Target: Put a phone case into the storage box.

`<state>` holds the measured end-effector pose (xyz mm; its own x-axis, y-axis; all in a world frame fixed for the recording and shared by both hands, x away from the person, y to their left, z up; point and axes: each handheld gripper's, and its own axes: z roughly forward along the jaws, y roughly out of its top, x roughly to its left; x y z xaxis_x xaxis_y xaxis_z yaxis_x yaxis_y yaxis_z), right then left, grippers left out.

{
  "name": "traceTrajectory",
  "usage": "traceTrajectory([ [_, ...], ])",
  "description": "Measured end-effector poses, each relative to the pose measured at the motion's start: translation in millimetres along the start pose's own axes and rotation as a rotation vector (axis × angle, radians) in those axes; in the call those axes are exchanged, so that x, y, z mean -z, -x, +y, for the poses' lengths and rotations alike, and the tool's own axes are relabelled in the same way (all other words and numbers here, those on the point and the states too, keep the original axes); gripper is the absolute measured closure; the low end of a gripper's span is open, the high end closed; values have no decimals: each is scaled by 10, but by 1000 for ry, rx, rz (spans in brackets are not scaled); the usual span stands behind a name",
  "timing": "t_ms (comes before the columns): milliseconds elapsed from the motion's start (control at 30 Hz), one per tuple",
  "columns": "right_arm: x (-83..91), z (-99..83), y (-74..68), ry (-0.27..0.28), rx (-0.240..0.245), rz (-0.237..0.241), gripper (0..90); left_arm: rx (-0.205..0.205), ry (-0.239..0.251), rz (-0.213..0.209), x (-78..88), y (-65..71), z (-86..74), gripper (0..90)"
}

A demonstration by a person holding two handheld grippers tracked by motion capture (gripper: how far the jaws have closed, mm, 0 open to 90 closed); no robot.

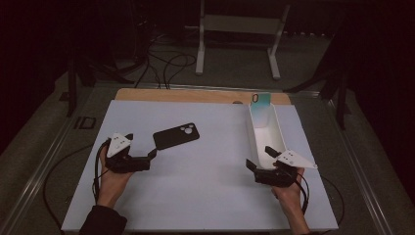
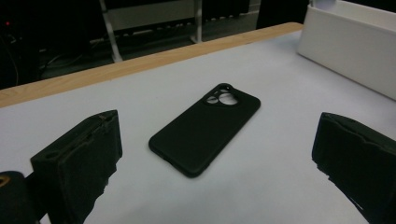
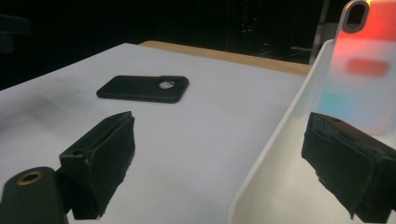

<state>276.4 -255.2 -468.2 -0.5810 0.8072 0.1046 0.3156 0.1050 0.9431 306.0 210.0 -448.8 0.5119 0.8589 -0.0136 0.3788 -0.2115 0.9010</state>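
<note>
Forearms come in low from the near edge. The left gripper (image 1: 147, 147) lies level on the white table sheet (image 1: 205, 161), jaws spread wide, aimed at the matte black phone case (image 1: 176, 135) lying flat just ahead. The right gripper (image 1: 260, 156), equally wide, straddles the long white plastic tray's (image 1: 250, 132) near wall.

Dim lab; cables (image 1: 166, 63), metal stand (image 1: 240, 29)
</note>
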Motion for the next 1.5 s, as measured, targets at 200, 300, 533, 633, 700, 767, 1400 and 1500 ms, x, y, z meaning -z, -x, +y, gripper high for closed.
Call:
traceTrajectory([
  [200,-9,-14,11,-10,7,-3,97,8,-18,-26,-176,-78,95,32],
  [300,-13,-15,4,-11,16,-6,97,18,-24,-30,-266,-129,142,41],
  [533,-11,-19,8,-6,17,-6,97,10,-39,26,-451,-193,237,148],
  [633,-11,-19,9,-5,16,-6,97,3,-62,26,-541,-229,265,177],
  [700,-13,-18,9,-4,16,-5,97,-1,-76,28,-604,-240,277,211],
  [767,-15,-18,7,-4,17,-3,98,-4,-91,26,-673,-253,284,264],
  [1400,-25,-9,-4,-3,24,4,98,77,-246,9,-1301,-488,96,900],
  [1500,-25,-6,7,1,22,6,98,84,-272,15,-1375,-507,49,900],
])
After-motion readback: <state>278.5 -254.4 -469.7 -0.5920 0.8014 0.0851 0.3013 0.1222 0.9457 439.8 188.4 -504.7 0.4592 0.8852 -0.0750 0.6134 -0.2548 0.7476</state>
